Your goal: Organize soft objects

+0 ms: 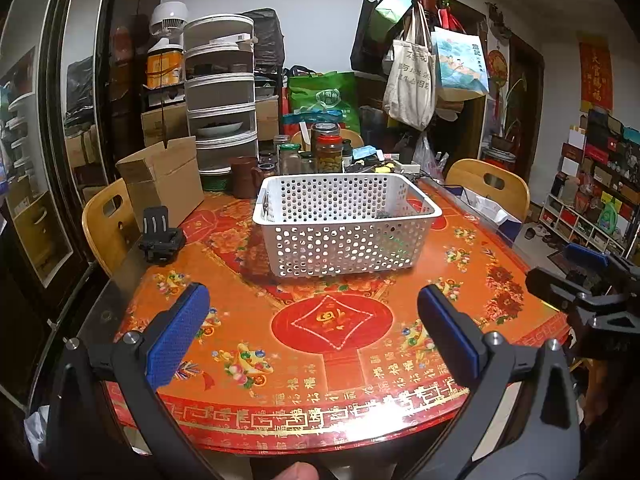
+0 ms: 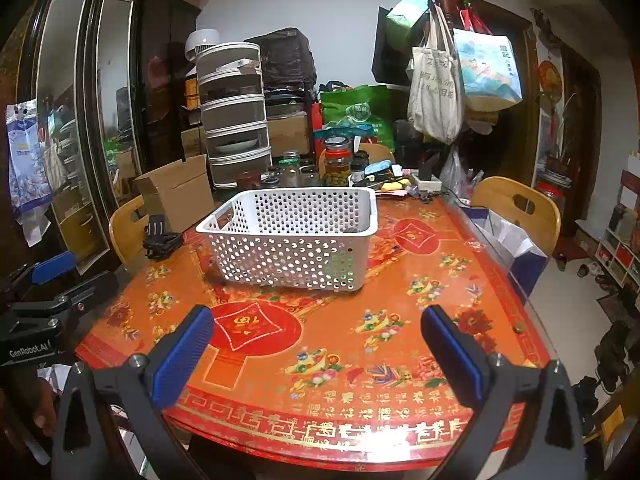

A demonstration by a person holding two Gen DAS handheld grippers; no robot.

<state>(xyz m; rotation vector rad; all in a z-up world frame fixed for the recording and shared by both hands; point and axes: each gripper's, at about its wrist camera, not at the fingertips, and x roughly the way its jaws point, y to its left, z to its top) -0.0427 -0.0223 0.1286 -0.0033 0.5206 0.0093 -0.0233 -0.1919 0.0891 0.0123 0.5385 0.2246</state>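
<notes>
Hovering over the near edge of the red-and-orange patterned table [image 1: 360, 360], the left gripper [image 1: 312, 340] and right gripper [image 2: 316, 356] are both being held wide apart, gripping nothing. A white perforated plastic basket [image 1: 344, 228] is sitting mid-table, well ahead of both. Something dark is lying low inside it, too hidden to identify; no soft objects are showing on the bare tabletop. A reach could likely be misjudged here, since the light basket may be nudged across the glossy surface toward the glass jars [image 1: 328, 148] behind.
</notes>
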